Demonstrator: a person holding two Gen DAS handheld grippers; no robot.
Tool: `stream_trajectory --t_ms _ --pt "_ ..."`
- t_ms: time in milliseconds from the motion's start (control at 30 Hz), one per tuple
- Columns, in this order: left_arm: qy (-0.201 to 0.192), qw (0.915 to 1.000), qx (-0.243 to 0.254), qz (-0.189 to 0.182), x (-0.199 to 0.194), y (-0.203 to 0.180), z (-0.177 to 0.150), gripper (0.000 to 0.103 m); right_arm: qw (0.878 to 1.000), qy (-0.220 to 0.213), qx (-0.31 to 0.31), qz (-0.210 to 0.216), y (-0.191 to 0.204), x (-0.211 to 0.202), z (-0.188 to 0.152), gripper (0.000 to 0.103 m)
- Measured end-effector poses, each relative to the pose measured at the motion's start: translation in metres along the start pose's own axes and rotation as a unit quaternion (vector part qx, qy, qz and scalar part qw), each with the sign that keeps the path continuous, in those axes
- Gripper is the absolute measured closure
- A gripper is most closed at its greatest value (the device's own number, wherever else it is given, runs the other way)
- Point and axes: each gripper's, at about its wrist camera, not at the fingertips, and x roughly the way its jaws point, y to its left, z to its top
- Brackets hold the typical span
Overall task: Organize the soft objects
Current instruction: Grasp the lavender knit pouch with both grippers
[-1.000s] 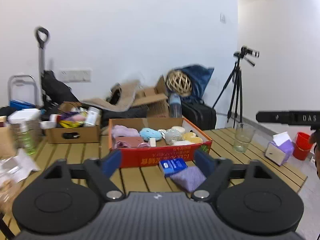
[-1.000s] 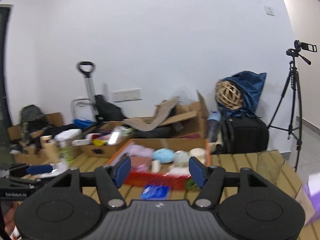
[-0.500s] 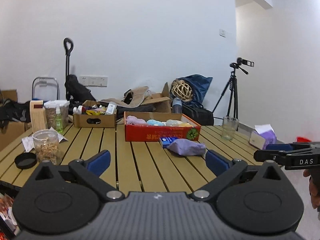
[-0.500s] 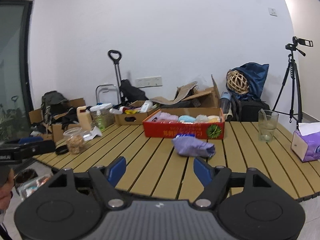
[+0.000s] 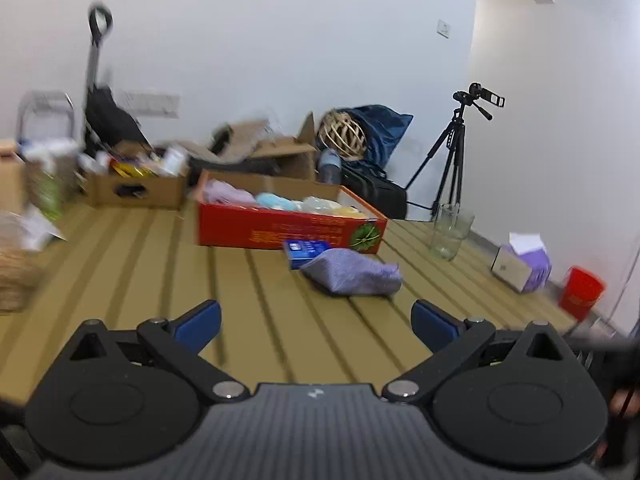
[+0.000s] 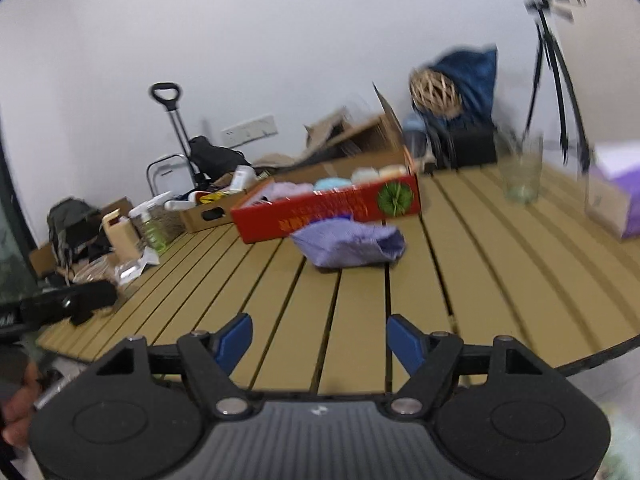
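1. The left gripper point(image 5: 316, 322), matte black with ribbed housing and blue rubbery pads, stands with its jaws spread wide and nothing between them, low over the near edge of the tabletop point(image 5: 260, 320).
2. The right gripper point(image 6: 319, 338), of the same build, is likewise parted and empty, above the slatted tabletop point(image 6: 360, 320) of tan planks with dark grooves.
3. Ahead of both lies the purple cloth point(image 5: 352, 272), a soft, finely woven, crumpled bundle resting on the slats; in the right wrist view the same purple cloth point(image 6: 350, 242) shows an open fold at its right end.
4. A small blue box point(image 5: 306, 251), flat and glossy, touches the cloth's far left side.
5. Just behind sits the red cardboard box point(image 5: 288, 228), rectangular and printed, holding rounded pastel soft items point(image 5: 276, 200).
6. To the right stand a clear drinking glass point(image 5: 450, 232) and a tissue box point(image 5: 520, 266) with a purple wrap.
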Motion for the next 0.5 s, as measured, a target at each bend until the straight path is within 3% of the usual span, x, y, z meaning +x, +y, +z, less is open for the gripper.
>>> stream_trajectory --t_ms 200,333,400,433,467,500 --pt "0.059 0.9977 -0.018 -0.028 0.122 0.011 0.027 0.002 0.996 0.020 0.089 0.005 -0.036 0.090 0.020 0.030" --pt "0.096 0.9909 -0.077 -0.056 0.193 0.024 0.042 0.012 0.991 0.025 0.133 0.003 -0.054 0.140 0.039 0.033" --pt "0.104 0.9862 -0.112 -0.064 0.221 0.035 0.046 0.019 0.986 0.029 0.163 0.008 -0.062 0.164 0.049 0.035" --pt "0.105 0.9819 -0.137 -0.079 0.232 0.040 0.045 0.027 0.984 0.029 0.173 0.004 -0.064 0.174 0.054 0.039" --pt "0.110 0.9771 -0.156 -0.094 0.241 0.044 0.044 0.042 0.983 0.028 0.183 -0.002 -0.067 0.184 0.058 0.044" --pt "0.118 0.9699 -0.183 -0.110 0.250 0.051 0.038 0.053 0.982 0.021 0.189 -0.007 -0.070 0.189 0.060 0.053"
